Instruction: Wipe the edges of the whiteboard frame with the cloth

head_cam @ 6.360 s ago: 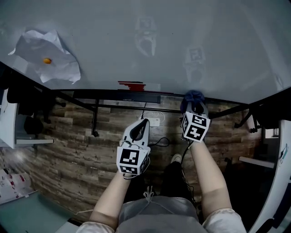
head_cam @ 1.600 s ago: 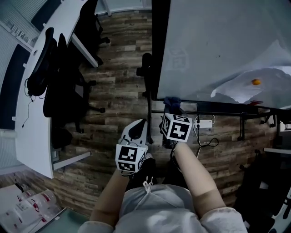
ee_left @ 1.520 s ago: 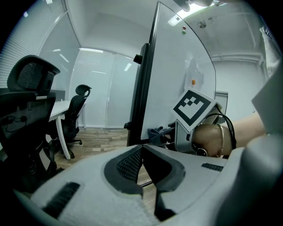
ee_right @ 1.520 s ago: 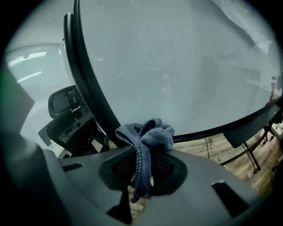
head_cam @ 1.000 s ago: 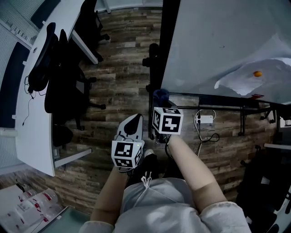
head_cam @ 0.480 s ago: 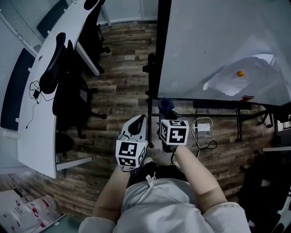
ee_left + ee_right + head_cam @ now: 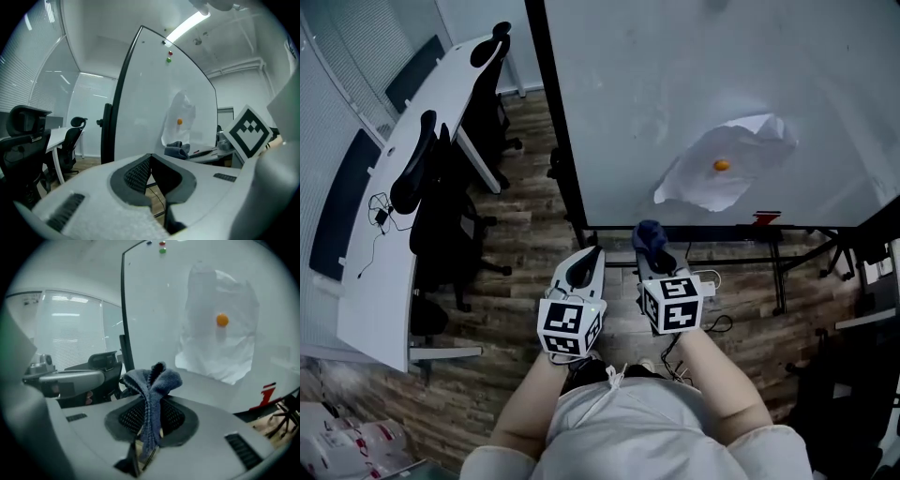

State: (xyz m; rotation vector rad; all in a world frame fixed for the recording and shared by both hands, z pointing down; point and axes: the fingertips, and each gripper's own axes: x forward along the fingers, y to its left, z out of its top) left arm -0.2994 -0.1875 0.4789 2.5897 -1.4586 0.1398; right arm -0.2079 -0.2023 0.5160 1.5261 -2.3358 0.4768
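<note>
right gripper [image 7: 655,261] fingers pinch the blue cloth [image 7: 649,232] by the whiteboard frame's [image 7: 722,227] bottom edge; left gripper [image 7: 590,257] fingers pressed together, empty.

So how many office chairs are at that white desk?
2: the far chair by the desk's far end, the near chair beside its middle; others may be hidden.

Two black office chairs [image 7: 441,206] at white tabletop [image 7: 366,291], wood floor [image 7: 525,234]. Crumpled paper [image 7: 745,145] pinned under orange magnet [image 7: 722,166].
</note>
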